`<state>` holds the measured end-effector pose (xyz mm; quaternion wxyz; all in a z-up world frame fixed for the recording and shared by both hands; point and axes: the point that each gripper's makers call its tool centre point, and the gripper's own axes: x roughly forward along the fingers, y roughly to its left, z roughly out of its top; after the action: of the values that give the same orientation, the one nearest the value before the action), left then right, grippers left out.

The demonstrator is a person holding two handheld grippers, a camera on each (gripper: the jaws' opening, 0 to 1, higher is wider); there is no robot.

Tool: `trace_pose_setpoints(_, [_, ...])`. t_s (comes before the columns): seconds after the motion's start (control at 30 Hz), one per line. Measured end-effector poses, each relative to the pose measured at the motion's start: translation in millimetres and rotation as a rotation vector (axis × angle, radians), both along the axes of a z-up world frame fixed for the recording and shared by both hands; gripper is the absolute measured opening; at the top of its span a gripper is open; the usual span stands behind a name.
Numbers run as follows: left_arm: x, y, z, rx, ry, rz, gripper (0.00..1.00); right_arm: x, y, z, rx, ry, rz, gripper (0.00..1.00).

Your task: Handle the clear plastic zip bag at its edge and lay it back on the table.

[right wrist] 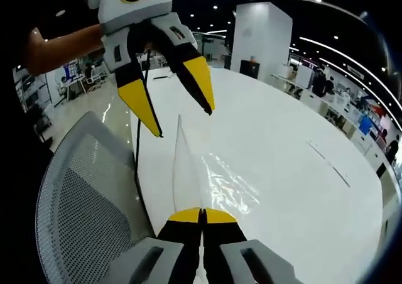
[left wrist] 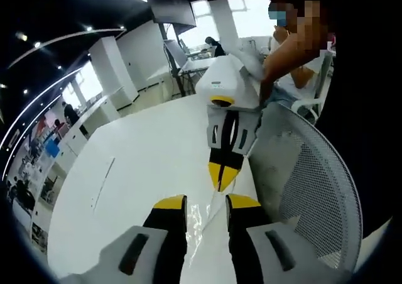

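jaws of the right gripper (right wrist: 201, 216) were clenched on the clear plastic zip bag (right wrist: 207, 177) edge over the glossy white table (right wrist: 282, 171); left gripper (left wrist: 206, 203) stood released above it.

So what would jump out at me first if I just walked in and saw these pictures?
Probably the yellow-tipped grippers: in the right gripper view the right gripper is pinched shut on the edge of a clear plastic zip bag lying on the white table, while the left gripper hangs open just above it. Next, the grey mesh chair back pushed up against the table's edge.
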<state>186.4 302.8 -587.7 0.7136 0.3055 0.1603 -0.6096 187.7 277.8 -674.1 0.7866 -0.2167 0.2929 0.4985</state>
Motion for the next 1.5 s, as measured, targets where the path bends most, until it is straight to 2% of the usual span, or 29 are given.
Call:
trace_pose_setpoints(0.27, [-2.8,-11,15.6,-0.017,-0.027,-0.022,0.23,2,1,2.7,0.008,0.002,-0.013,0.0])
trace_pose_setpoints(0.53, [-3.3,-17,14.0,-0.008,-0.052,-0.036,0.22,1,1,5.2,0.016,0.007,-0.024,0.0])
trace_pose_setpoints(0.9, [-15.1,-24,3.8,0.01,-0.033,-0.064,0.21,-1,4,8.7,0.021,0.011,-0.028,0.0])
trace_pose_setpoints(1.3, [-29.4,-28,-22.9,0.084,-0.028,-0.126,0.19,3,4,12.2,0.023,0.015,-0.044,0.0])
trace_pose_setpoints(1.5, [-28.7,-29,-32.5,0.103,-0.038,-0.134,0.18,6,4,14.7,0.03,0.025,-0.064,0.0])
